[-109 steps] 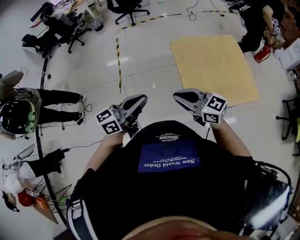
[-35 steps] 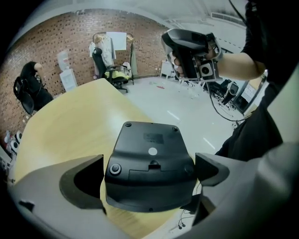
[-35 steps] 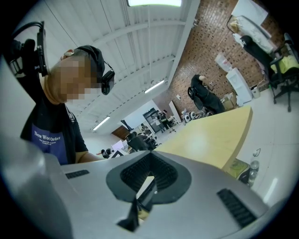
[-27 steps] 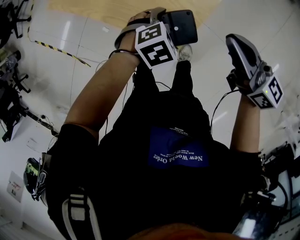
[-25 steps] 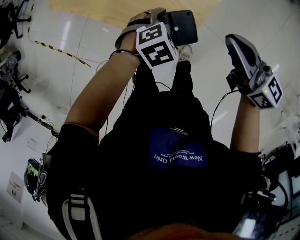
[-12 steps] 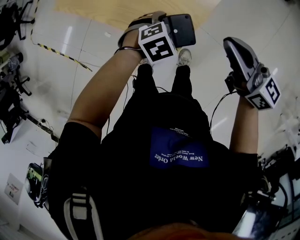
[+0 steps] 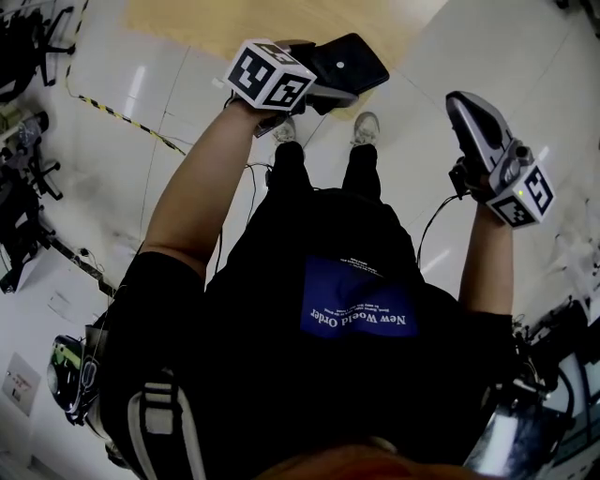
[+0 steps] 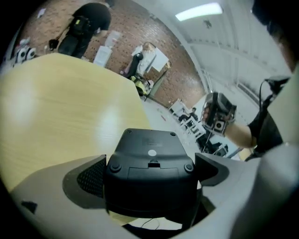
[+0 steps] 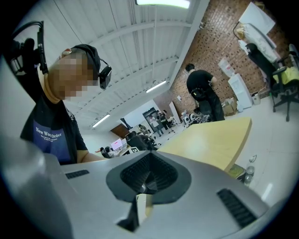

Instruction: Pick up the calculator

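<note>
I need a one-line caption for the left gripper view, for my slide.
Left gripper shut on the black calculator, its underside facing the camera, with a wooden tabletop behind.

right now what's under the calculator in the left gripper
The calculator hangs in the jaws of the left gripper, back panel showing. Beneath it lie the wooden table and white floor. Its key side and the spot straight below are covered.

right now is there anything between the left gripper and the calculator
Nothing visible stands between them. The calculator is clamped between the left gripper's fingers, back side facing the camera, held in the air. The right gripper is off to the side, shut and empty.
</note>
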The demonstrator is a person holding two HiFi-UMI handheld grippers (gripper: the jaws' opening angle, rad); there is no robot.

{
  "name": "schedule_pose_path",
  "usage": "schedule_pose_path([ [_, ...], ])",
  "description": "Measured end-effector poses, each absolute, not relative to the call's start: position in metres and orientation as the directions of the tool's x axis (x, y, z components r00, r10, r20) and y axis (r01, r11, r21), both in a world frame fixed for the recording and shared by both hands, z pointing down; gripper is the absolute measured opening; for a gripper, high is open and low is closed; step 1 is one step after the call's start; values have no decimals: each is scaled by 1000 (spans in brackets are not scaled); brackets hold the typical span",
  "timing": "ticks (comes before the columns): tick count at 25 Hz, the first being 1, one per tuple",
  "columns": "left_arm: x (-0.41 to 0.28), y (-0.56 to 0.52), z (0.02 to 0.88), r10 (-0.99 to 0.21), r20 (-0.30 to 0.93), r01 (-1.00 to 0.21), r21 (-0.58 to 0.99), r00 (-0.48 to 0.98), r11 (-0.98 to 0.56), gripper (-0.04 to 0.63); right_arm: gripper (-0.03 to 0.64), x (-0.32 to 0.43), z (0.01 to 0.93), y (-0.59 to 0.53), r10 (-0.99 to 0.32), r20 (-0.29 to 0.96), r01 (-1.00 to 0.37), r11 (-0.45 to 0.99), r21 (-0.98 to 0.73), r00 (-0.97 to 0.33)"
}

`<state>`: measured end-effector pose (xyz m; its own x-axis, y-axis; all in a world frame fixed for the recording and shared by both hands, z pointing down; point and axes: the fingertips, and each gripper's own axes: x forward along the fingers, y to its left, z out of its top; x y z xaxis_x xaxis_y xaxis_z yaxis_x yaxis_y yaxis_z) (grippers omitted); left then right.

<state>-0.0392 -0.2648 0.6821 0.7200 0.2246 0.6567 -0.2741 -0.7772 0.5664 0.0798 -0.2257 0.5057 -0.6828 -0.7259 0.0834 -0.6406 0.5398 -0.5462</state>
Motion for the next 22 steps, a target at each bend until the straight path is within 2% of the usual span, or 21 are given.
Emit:
schedule_pose_path([
  [4, -43, -272, 660, 208, 479, -248, 722, 853, -646, 588, -15, 73, 502, -231, -721, 84, -640, 548, -539, -688],
  [9, -44, -277, 609, 156, 192, -89, 860, 969, -502, 588, -15, 64, 483, -239, -710, 77, -638, 574, -514, -700],
  [12, -49, -280, 562, 112, 45, 16, 870, 993, -493, 588, -15, 62, 464, -243, -706, 68, -638, 589, -497, -705],
  [18, -75, -280, 466, 78, -77, 108, 805, 994, -583, 588, -15, 50, 403, -241, -691, 28, -637, 650, -414, -723],
  [22, -99, -276, 408, 50, -219, 207, 783, 974, -586, 588, -15, 29, 362, -240, -669, 5, -629, 695, -347, -743],
])
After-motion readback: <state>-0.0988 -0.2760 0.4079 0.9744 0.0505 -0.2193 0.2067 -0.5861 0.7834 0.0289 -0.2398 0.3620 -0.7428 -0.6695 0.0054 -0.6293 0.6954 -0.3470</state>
